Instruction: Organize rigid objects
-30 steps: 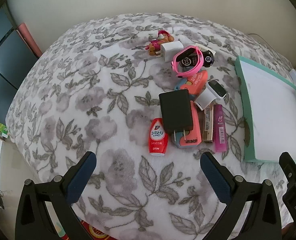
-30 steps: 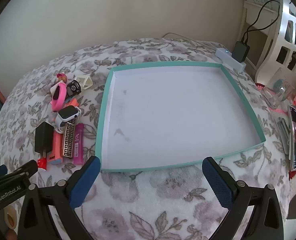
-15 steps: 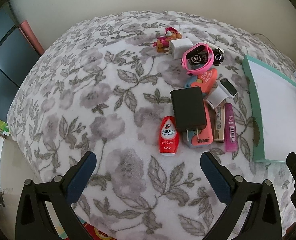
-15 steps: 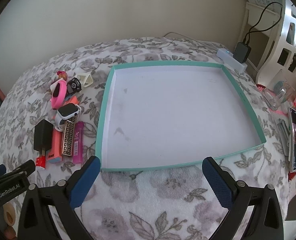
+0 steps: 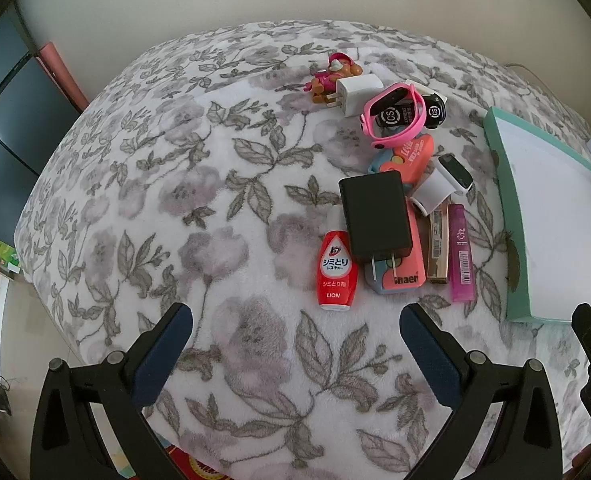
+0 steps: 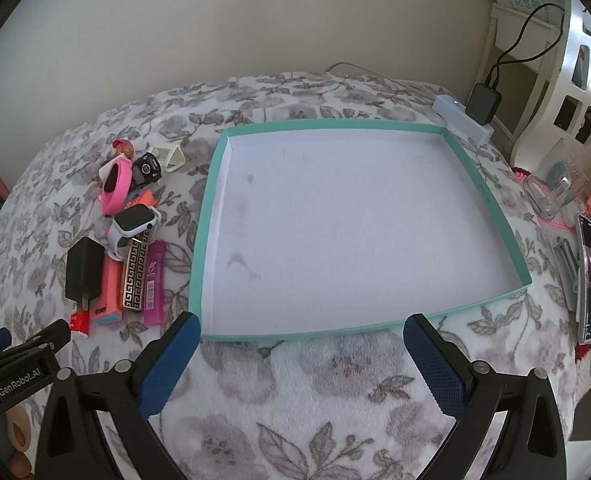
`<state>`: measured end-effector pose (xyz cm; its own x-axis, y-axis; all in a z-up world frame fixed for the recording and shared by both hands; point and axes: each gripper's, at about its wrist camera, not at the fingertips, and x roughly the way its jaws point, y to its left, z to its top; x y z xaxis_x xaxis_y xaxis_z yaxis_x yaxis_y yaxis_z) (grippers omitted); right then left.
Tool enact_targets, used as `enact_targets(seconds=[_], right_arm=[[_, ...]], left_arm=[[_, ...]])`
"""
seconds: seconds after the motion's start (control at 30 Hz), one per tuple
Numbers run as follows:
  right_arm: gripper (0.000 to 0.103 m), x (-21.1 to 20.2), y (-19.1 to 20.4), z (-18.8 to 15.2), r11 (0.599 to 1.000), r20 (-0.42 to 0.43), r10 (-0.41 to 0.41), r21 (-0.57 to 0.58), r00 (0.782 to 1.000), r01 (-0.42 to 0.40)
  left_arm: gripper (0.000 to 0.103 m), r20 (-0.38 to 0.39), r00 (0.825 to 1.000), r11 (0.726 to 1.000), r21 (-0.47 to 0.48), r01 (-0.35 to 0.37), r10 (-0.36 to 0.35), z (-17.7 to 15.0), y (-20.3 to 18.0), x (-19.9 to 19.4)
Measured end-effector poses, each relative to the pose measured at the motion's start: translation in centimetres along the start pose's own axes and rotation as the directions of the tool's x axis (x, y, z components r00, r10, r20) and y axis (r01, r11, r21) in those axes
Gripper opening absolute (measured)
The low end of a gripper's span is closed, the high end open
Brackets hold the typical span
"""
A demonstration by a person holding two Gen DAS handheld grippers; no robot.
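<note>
A cluster of small objects lies on the floral blanket: a red bottle, a black charger on a coral case, a magenta lighter, a white smartwatch, a pink watch, a white plug and a small toy figure. To their right sits a shallow teal-rimmed tray with nothing in it. My left gripper hovers open just before the red bottle. My right gripper hovers open at the tray's near edge.
Right of the tray, near the bed edge, lie a phone, a clear container and a white power strip with a black adapter. A white shelf stands beyond. The blanket's left half drops to the floor.
The left gripper has drifted left and slightly back, so the object cluster now sits further right in its view. The right gripper has barely moved. Both stay open.
</note>
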<state>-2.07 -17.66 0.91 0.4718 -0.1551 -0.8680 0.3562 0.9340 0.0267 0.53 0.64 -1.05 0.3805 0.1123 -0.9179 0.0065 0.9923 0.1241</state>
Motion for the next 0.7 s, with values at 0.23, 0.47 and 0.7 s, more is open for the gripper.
enact_targets(seconds=[0.23, 0.47, 0.7], right_arm=[[0.103, 0.04, 0.05, 0.0, 1.0, -0.004, -0.003, -0.003, 1.0, 0.003], [0.103, 0.14, 0.13, 0.03, 1.0, -0.011, -0.005, -0.008, 1.0, 0.004], [0.103, 0.24, 0.2, 0.04, 1.0, -0.016, -0.006, -0.01, 1.0, 0.006]], left_arm=[[0.103, 0.0, 1.0, 1.0, 0.0, 0.0, 0.0, -0.03, 0.02, 0.03], [0.103, -0.001, 1.0, 1.0, 0.002, -0.001, 0.001, -0.16, -0.13, 0.22], [0.103, -0.004, 1.0, 1.0, 0.006, -0.001, 0.002, -0.24, -0.16, 0.38]])
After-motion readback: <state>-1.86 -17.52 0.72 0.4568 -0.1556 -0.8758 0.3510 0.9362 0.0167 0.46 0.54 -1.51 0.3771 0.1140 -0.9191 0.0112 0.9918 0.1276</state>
